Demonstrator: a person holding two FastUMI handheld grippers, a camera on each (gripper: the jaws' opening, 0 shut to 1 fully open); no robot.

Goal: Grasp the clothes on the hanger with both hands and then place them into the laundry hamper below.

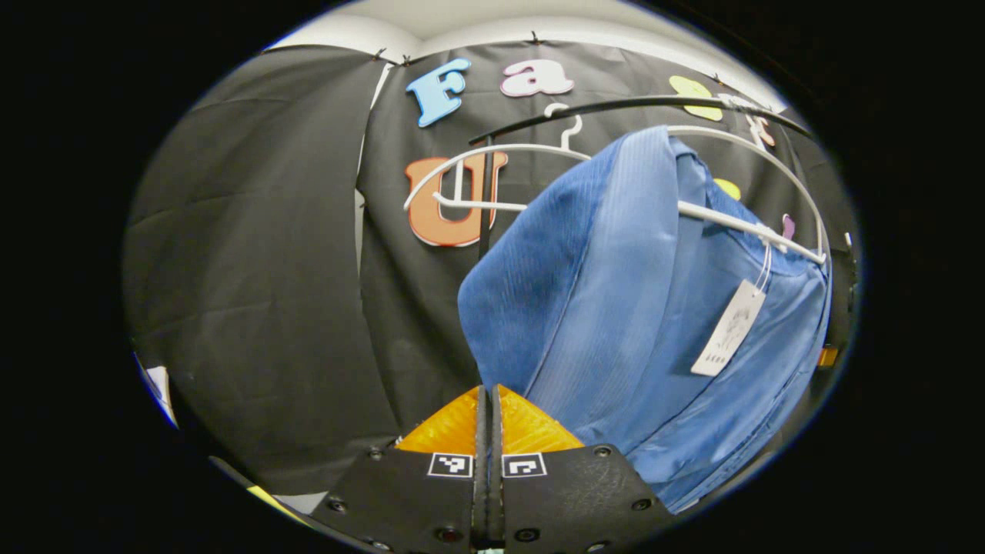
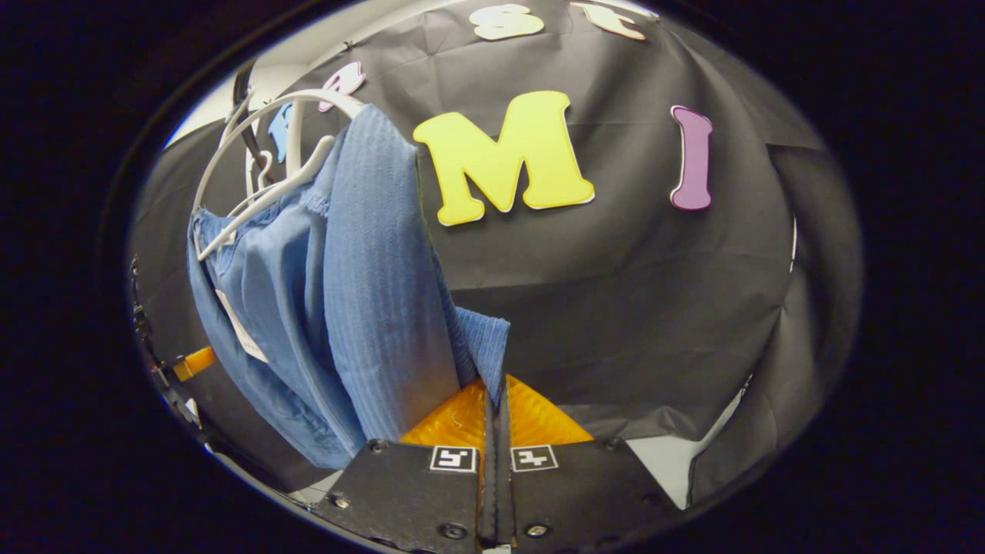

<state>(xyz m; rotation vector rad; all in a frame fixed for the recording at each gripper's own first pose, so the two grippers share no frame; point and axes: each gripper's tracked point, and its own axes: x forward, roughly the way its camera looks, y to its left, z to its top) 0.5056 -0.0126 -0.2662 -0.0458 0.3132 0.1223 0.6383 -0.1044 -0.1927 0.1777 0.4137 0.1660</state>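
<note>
A blue ribbed garment is draped over a white plastic hanger that hooks on a dark rail. A white paper tag dangles from it. In the left gripper view my left gripper is shut, and the garment's lower left edge runs down into its fingertips. In the right gripper view the same garment hangs from the hanger at the left. A corner of the cloth is pinched in my right gripper, which is shut on it.
The black cloth wall stands close behind the garment. The vertical post of the rail rises behind the hanger. A strip of pale floor shows under the cloth wall. Part of the other gripper shows at the far left, beyond the garment.
</note>
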